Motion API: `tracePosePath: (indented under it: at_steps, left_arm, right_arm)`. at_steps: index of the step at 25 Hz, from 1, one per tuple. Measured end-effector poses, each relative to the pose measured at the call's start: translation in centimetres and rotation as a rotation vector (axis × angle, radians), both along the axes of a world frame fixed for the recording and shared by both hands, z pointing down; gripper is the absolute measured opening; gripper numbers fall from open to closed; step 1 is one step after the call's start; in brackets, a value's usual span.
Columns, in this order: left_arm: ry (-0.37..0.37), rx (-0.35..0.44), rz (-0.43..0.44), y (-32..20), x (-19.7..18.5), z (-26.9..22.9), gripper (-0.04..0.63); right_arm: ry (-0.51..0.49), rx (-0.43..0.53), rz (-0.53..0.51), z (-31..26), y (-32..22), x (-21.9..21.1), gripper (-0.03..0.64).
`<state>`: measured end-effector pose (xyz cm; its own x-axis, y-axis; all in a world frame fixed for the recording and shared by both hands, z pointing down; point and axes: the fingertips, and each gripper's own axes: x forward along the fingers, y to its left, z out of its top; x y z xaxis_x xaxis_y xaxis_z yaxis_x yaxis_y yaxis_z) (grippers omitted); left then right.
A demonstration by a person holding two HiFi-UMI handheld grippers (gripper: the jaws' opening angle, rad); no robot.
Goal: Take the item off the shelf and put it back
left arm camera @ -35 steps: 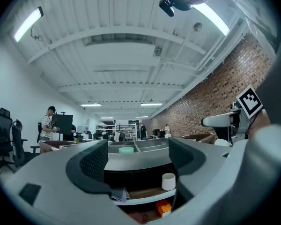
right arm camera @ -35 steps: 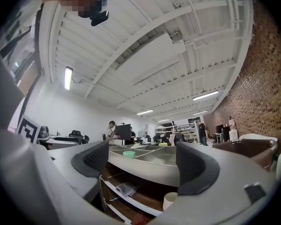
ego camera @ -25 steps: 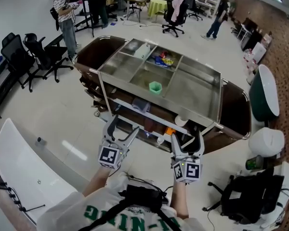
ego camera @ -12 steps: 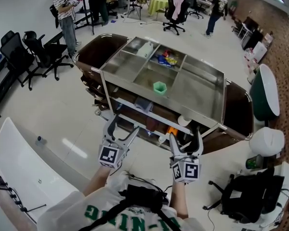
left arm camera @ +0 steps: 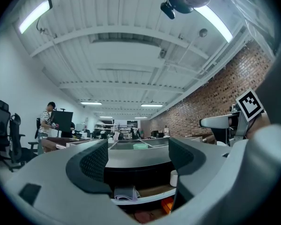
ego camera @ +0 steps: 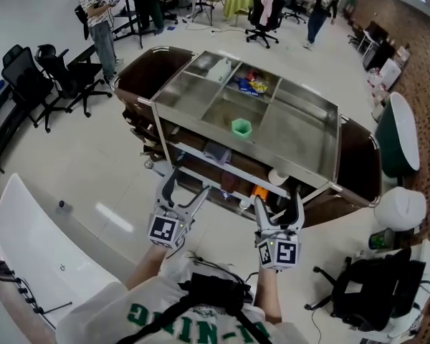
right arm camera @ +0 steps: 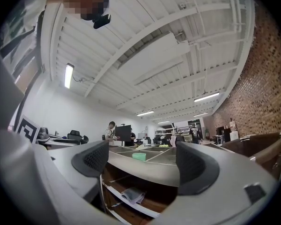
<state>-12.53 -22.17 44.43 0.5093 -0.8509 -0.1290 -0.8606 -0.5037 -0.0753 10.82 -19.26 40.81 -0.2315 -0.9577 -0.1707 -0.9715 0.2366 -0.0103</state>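
Office floor [ego camera: 86, 167], steel shelf cart [ego camera: 301, 133] ahead. Left gripper [ego camera: 186, 185] and right gripper [ego camera: 278, 199] both wide apart, empty, in front of its lower shelf, where white cup [ego camera: 277, 177] and folded booklet [ego camera: 216, 153] rest.

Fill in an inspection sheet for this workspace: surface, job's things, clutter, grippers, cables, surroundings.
Surface: steel cart top, divided into compartments, mostly bare.
Job's things: lower shelf holds a white cup, an orange item and folded paper; none held.
Clutter: green cup and bright packets in top compartments.
Grippers: left gripper and right gripper open, empty, short of the cart.
Cables: black lead at the person's chest.
Surroundings: office chairs, standing people, black backpack.
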Motion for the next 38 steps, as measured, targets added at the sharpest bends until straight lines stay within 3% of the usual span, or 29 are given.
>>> tracePosePath:
  at_steps: [9,16,27,38]
  left_arm:
    - [0.016,-0.064,0.012,0.3,0.6,0.9,0.394]
    - [-0.079,-0.085,0.056,-1.0,1.9,5.7,0.394]
    - [-0.12,-0.376,0.028,-5.2,1.4,19.2,0.394]
    - [-0.105,-0.556,0.03,-14.7,3.6,26.8,0.394]
  right_arm:
    - [0.021,0.024,-0.005,1.4,0.5,0.0,0.442]
    - [0.032,-0.037,0.042,5.3,0.1,1.4,0.442]
    - [0.015,-0.177,0.028,11.5,-0.5,1.5,0.442]
    - [-0.008,-0.249,0.084,12.6,0.5,4.1,0.442]
